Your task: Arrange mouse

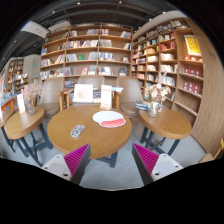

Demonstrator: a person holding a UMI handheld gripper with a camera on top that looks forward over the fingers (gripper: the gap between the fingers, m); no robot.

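We hold the tool (110,160) open and empty, its pink pads (74,158) spread wide, short of the round wooden surface (95,140); the mouse (77,130) lies near the surface's left edge, beyond the fingers; a pink-and-white mat (109,119) sits toward its far right edge; bookshelves (90,55) stand behind.

Single view rides the hand-held gripper (111,160), facing perhaps level toward bookshelves (92,52)

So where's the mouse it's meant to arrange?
In the gripper view, the mouse lies on the round wooden table, beyond the open claw and a little to its left, with the pink-and-white mat off to its right.
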